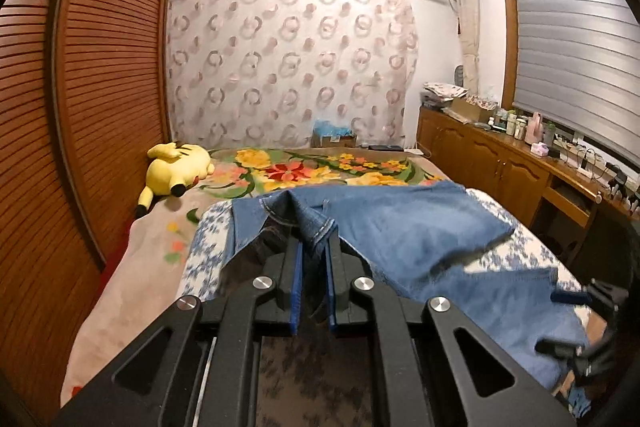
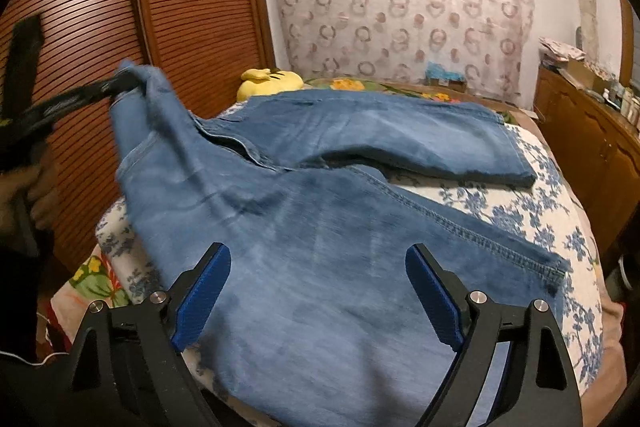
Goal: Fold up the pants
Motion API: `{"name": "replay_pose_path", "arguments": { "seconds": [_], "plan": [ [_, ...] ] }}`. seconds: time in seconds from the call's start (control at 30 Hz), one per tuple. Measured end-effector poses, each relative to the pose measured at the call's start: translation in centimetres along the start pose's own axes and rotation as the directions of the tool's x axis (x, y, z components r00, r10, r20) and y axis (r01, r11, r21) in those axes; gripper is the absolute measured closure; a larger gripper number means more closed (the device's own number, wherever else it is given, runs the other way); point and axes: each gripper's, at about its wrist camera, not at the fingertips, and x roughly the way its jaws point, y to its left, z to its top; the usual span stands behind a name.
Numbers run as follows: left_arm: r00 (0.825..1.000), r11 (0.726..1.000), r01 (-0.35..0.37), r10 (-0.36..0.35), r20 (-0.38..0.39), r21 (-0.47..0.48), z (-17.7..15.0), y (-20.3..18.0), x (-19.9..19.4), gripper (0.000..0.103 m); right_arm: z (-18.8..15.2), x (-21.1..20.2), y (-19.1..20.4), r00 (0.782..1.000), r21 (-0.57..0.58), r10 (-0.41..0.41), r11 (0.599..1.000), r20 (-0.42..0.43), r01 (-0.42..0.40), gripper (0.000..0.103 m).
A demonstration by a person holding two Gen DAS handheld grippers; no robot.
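Blue denim pants (image 2: 320, 227) lie spread on a blue-flowered white sheet (image 2: 520, 215) on the bed, both legs pointing right. My left gripper (image 1: 314, 247) is shut on the waistband edge of the pants (image 1: 400, 223) and lifts it off the bed; it also shows at the left in the right wrist view (image 2: 120, 83), pinching raised denim. My right gripper (image 2: 318, 267) is open, its blue pads (image 2: 432, 291) hovering just over the near leg. It appears at the right edge of the left wrist view (image 1: 572, 303).
A yellow plush toy (image 1: 180, 167) lies at the bed's far left by the louvered wooden wardrobe (image 1: 100, 87). A floral blanket (image 1: 320, 171) covers the far bed. A cluttered wooden cabinet (image 1: 500, 151) runs along the right wall under the window blind.
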Motion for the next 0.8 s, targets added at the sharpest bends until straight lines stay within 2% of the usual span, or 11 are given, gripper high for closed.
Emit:
{"name": "replay_pose_path", "arguments": {
  "seconds": [0.37,0.57,0.67,0.77,0.8],
  "plan": [
    [1.0,0.999,-0.012,0.012,-0.003,-0.03,2.2,-0.2,3.4,0.093,-0.5,1.3,0.5,0.997,-0.025,0.081,0.996,-0.018,-0.081,0.025],
    [1.0,0.998,-0.017,0.016,-0.015,-0.063,2.7,0.4,4.7,0.093,-0.9,2.6,-0.2,0.993,-0.02,0.104,0.994,-0.055,-0.105,0.038],
    [1.0,0.997,-0.02,0.018,-0.02,-0.075,2.7,0.8,5.0,0.093,-1.2,3.4,-0.6,0.992,-0.015,0.102,0.995,-0.077,-0.103,0.05],
    [1.0,0.996,-0.019,0.018,-0.02,-0.082,2.6,1.0,5.0,0.093,-1.0,3.9,-1.0,0.991,-0.031,0.102,0.994,-0.089,-0.105,0.072],
    [1.0,0.996,-0.018,0.017,-0.02,-0.082,2.6,0.9,5.0,0.093,-0.7,4.0,-0.8,0.991,-0.041,0.1,0.994,-0.09,-0.104,0.083]
  ]
}}
